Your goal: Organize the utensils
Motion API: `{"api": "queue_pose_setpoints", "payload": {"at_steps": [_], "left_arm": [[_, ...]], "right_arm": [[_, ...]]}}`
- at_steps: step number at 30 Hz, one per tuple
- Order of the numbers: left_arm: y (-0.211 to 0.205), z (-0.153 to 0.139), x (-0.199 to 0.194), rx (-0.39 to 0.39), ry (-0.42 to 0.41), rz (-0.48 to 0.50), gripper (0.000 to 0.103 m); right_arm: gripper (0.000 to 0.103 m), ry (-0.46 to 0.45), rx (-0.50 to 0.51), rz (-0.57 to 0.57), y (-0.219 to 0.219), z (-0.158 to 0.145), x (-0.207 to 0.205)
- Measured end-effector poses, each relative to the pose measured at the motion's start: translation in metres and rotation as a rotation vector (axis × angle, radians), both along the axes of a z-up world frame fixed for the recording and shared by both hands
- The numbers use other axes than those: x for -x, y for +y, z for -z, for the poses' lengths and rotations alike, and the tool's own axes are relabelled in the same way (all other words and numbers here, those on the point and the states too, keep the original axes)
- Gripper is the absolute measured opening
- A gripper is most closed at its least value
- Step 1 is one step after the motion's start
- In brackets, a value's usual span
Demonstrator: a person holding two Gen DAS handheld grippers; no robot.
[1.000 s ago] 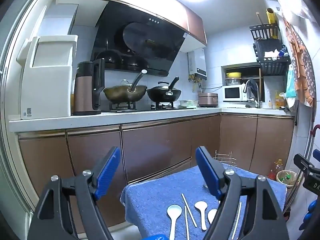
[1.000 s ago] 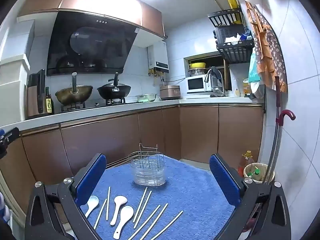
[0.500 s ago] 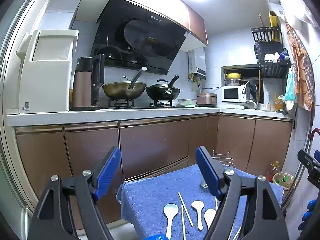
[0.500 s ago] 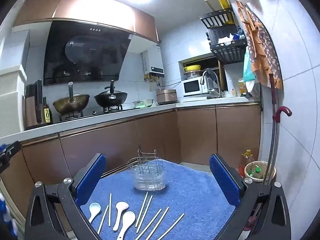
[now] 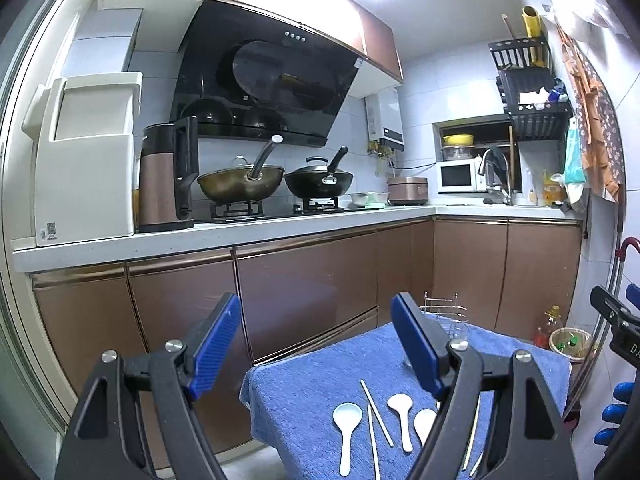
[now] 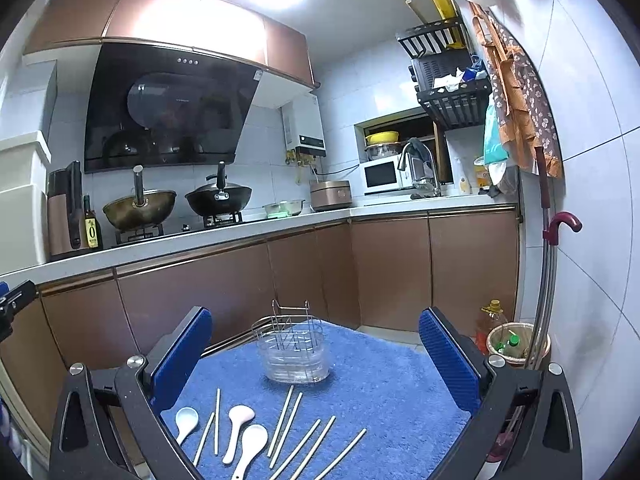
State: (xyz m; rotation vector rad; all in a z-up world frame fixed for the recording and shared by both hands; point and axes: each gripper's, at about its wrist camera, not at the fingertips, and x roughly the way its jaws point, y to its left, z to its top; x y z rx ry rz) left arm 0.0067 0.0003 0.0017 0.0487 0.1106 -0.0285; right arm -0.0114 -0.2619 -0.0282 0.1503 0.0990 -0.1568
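Observation:
A small table covered by a blue towel [image 6: 380, 384] holds three white spoons [image 6: 240, 426] and several pale chopsticks [image 6: 286, 420] lying flat. A wire utensil holder in a clear base [image 6: 294, 350] stands upright at the towel's far side. The spoons [image 5: 346, 426], chopsticks [image 5: 376, 412] and holder [image 5: 450, 320] also show in the left wrist view. My left gripper [image 5: 320, 344] is open and empty, above and before the table's left end. My right gripper [image 6: 316, 354] is open and empty, held above the near side of the towel.
Brown kitchen cabinets [image 5: 304, 292] run behind the table under a white counter [image 5: 200, 240] with two woks, a kettle and a microwave. A bin with bottles [image 6: 516, 344] and an umbrella [image 6: 548, 280] stand by the right wall.
Both grippers have risen and drawn back a little, so the table sits lower in both views. Jaws stay open. Utensils have not moved.

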Motion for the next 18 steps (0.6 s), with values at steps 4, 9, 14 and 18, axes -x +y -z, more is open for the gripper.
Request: {"api": "queue_pose_setpoints", "payload": {"at_steps": [4, 9, 14, 18], "left_arm": [[-0.003, 0.002, -0.006, -0.012, 0.029, 0.017, 0.076], [-0.006, 0.007, -0.011, -0.013, 0.047, 0.013, 0.076], [-0.012, 0.013, -0.016, -0.035, 0.039, -0.008, 0.076], [-0.015, 0.016, -0.018, -0.046, 0.033, -0.018, 0.076]], "right_arm": [[0.103, -0.013, -0.049, -0.029, -0.006, 0.002, -0.001], [0.103, 0.031, -0.048, -0.03, -0.007, 0.006, -0.007], [0.103, 0.068, -0.041, -0.041, -0.006, 0.011, -0.015], [0.103, 0.096, -0.031, -0.052, -0.005, 0.016, -0.022]]}}
